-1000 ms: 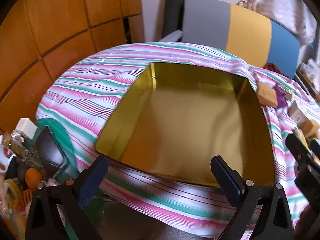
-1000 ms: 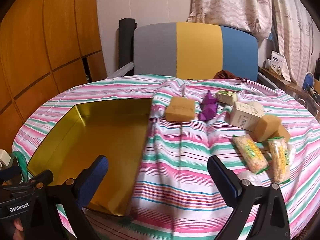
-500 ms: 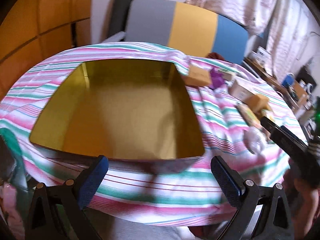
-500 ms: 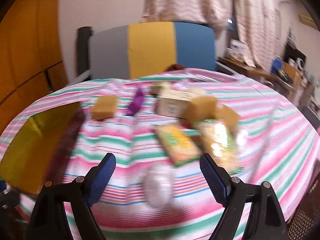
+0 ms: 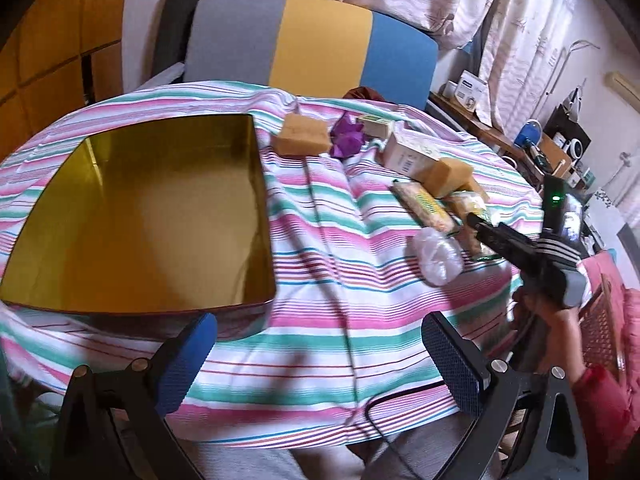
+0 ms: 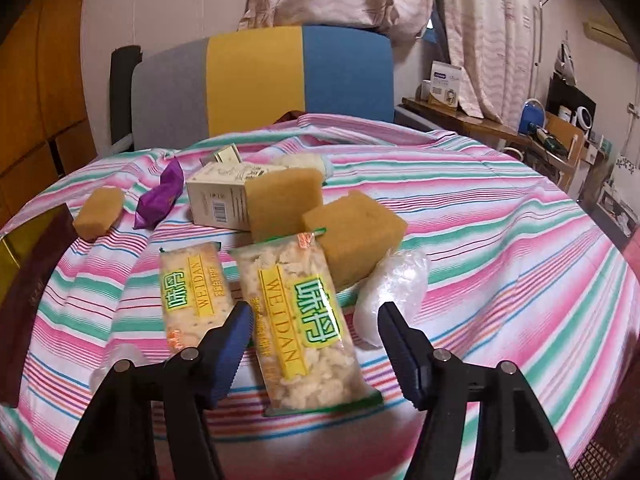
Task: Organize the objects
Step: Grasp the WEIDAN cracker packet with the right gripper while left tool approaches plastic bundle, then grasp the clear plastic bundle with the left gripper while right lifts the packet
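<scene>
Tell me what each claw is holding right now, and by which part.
Nothing. The left claw is open over the cloth; the right claw is open around a snack pack, not gripping it.

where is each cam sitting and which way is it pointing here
Left wrist: on the left gripper at the table's near edge, facing the gold tin and snacks beyond; the person's hand holding the right gripper shows.
Right wrist: on the right gripper, low over a cracker packet, facing the chair.
Shared: purple wrapper, white carton.
</scene>
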The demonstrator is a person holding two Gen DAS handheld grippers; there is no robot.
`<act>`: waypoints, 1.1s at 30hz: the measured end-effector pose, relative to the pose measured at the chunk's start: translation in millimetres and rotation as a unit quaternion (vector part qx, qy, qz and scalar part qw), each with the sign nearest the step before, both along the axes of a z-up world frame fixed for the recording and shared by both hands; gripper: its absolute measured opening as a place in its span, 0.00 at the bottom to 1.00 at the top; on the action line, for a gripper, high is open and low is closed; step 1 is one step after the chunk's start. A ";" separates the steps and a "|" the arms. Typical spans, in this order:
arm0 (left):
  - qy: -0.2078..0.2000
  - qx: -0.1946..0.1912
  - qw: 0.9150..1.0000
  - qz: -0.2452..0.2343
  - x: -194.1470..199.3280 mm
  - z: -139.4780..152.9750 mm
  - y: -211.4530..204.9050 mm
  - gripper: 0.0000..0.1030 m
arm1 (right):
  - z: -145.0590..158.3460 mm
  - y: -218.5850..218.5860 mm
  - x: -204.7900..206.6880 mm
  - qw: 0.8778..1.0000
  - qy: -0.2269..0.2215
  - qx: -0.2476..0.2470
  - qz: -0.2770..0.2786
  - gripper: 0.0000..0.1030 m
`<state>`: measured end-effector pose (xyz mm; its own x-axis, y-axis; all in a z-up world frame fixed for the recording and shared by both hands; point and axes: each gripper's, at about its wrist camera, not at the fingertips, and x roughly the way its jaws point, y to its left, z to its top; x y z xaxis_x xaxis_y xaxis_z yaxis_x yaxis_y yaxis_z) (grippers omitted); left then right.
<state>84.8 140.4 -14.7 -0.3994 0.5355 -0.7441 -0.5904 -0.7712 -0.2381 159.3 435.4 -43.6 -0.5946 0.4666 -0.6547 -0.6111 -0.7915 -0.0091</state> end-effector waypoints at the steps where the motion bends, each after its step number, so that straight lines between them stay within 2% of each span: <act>1: 0.000 -0.001 1.000 -0.002 -0.1 0.2 3.3 1.00 | -2.6 2.5 -1.3 1.000 0.006 -0.009 0.006 0.57; 5: 0.009 -0.006 1.000 -0.016 3.1 1.7 21.4 1.00 | -14.7 7.1 -3.8 0.999 0.011 -0.044 0.009 0.39; 8: 0.021 -0.006 0.999 -0.023 4.9 3.9 29.8 1.00 | -21.2 6.1 2.4 0.998 0.025 -0.059 0.004 0.31; 16: 0.014 -0.002 0.999 -0.043 1.8 -0.1 67.1 1.00 | -26.2 2.4 20.8 0.995 0.072 -0.072 0.006 0.21; 24: 0.010 -0.039 0.997 -0.072 -10.6 -18.9 133.8 1.00 | -27.2 5.0 24.8 0.992 0.087 -0.090 0.007 0.21; 27: 0.021 -0.055 0.995 -0.081 -15.0 -32.4 153.1 0.99 | -23.9 3.5 29.2 0.993 0.081 -0.083 -0.005 0.33; 28: 0.025 -0.060 0.995 -0.080 -16.3 -37.2 156.7 0.96 | -22.4 2.2 34.1 0.994 0.076 -0.073 -0.017 0.38; 29: 0.025 -0.064 0.995 -0.079 -17.8 -41.4 159.3 0.94 | -20.8 1.9 39.8 0.995 0.074 -0.066 -0.029 0.38; 31: 0.005 -0.060 0.994 -0.087 -22.2 -52.0 162.3 0.77 | -15.1 3.3 50.0 0.994 0.082 -0.058 -0.039 0.41; 33: -0.011 -0.065 0.994 -0.088 -25.4 -62.4 162.9 0.66 | -8.4 3.3 58.2 0.995 0.081 -0.039 -0.051 0.42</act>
